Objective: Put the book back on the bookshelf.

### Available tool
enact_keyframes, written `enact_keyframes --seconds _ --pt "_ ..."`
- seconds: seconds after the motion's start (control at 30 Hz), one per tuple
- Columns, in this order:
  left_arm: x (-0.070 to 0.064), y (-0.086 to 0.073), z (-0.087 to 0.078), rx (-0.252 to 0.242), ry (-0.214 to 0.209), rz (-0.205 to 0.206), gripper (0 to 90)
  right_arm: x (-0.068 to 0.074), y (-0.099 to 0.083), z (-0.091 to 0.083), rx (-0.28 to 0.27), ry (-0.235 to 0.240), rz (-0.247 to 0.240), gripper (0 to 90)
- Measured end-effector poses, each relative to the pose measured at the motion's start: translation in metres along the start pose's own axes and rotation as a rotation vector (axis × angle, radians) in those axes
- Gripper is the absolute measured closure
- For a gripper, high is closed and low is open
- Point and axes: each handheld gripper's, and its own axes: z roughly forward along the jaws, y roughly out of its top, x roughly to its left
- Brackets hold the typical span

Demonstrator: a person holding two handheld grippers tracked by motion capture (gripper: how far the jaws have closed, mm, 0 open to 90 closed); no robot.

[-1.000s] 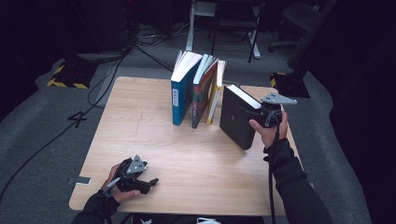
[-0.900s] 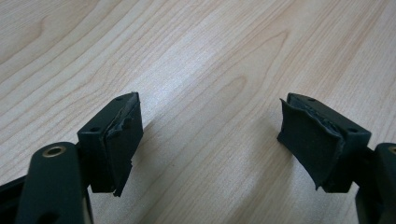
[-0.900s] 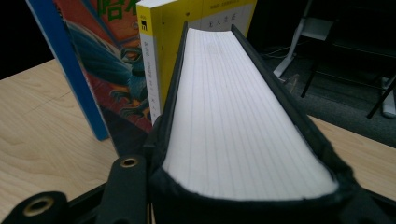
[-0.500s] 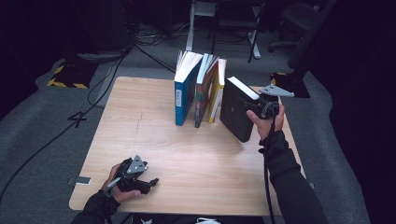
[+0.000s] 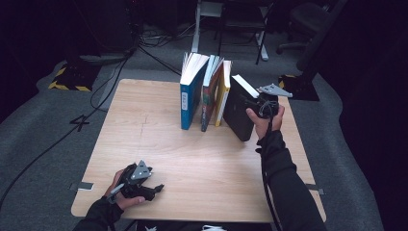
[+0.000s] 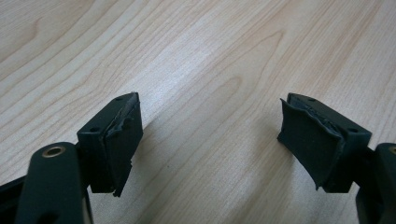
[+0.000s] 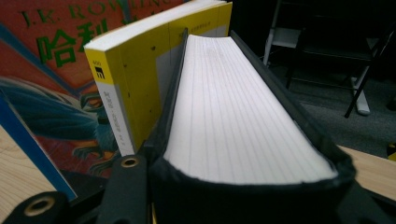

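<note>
We hold the thick black-covered book [image 5: 239,111] upright against the thin yellow book [image 5: 223,91] at the row's right end, our right gripper [image 5: 261,103] clamped on it, our left gripper [image 5: 153,188] agape low over the pale wooden surface [image 5: 202,159].

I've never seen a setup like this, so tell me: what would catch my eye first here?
Probably the row of upright books at the table's far edge, a blue one leftmost. Just right of them, the right gripper clamps a thick black book that leans towards the yellow book beside it. At the near left corner, the left gripper sits low over bare wood, jaws wide apart.
</note>
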Motion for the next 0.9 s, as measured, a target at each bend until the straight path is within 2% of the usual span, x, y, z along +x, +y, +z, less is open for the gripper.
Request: enact_keyframes --seconds 0.23,0.33,0.47,0.7,0.8,0.9 --pt "0.000 0.000 0.000 0.001 -0.004 0.002 21.0 -0.002 -0.005 -0.002 -0.004 0.015 -0.005 53.2" --pt "0.000 0.000 0.000 0.001 -0.005 0.003 20.8 -0.002 -0.004 -0.005 0.038 0.028 -0.027 52.7" --pt "-0.001 0.001 0.001 0.002 -0.002 -0.002 20.4 -0.003 -0.006 -0.008 0.060 0.047 -0.050 52.2" --pt "0.000 0.001 0.001 0.004 -0.008 0.002 19.8 -0.006 -0.006 -0.009 0.097 0.068 -0.038 50.7" --pt "0.000 0.001 0.001 0.003 -0.008 0.003 19.6 -0.006 -0.003 -0.008 0.111 0.060 -0.041 51.9" --pt "0.000 0.001 0.001 0.003 -0.010 0.004 19.5 -0.003 0.000 -0.006 0.096 0.042 -0.041 53.3"
